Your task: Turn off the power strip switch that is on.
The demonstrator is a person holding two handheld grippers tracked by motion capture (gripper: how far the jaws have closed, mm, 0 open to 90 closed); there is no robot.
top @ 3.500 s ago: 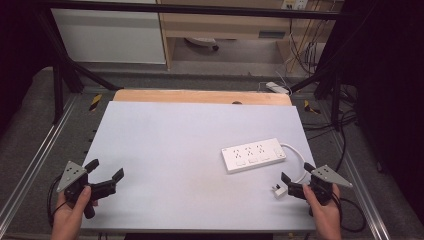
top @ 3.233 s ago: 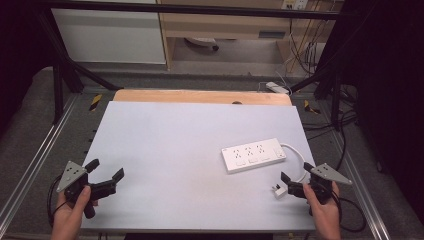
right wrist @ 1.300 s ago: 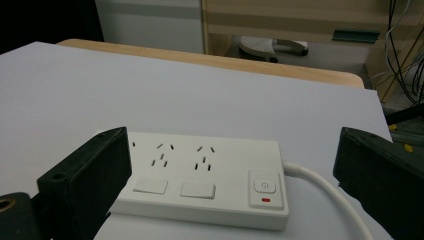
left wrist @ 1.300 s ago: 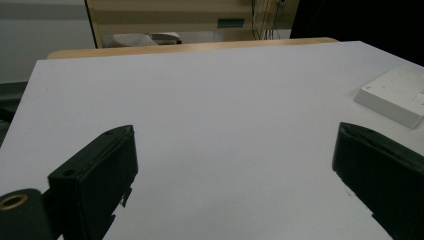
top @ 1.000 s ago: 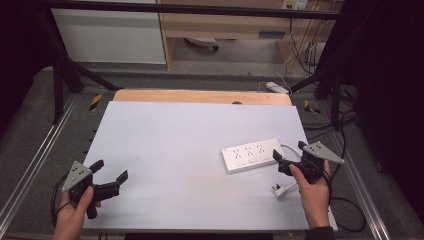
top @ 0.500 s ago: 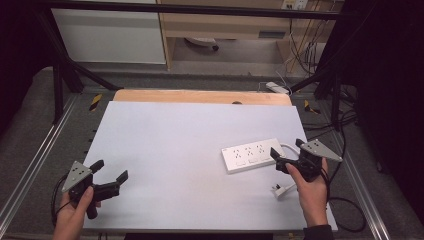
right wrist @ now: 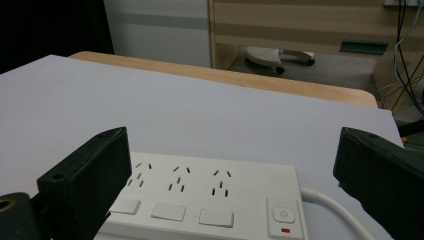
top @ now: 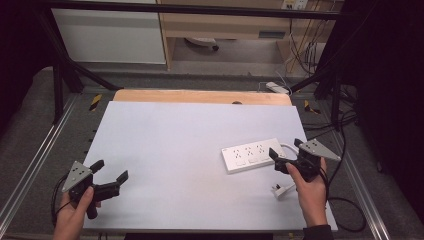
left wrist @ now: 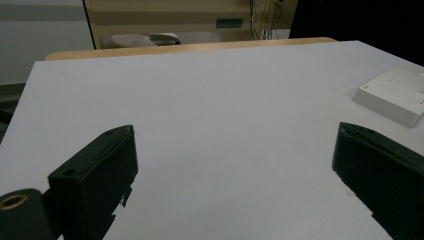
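The left gripper (top: 107, 176) stays parked at the bench's (top: 165, 135) near-left corner, fingers spread and empty. The right gripper (top: 285, 156) has left the plug (top: 280, 189) (lying loose) and reached the power strip's (top: 252, 155) cord end, fingers released: probably it's next.

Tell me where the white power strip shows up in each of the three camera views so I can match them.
High view: the power strip lies right of centre on the white table, just ahead of the right gripper.
Left gripper view: only its corner shows, at the right edge.
Right gripper view: it lies bottom centre, between the open jaws.
Shared landmark: the wooden strip along the table's far edge.
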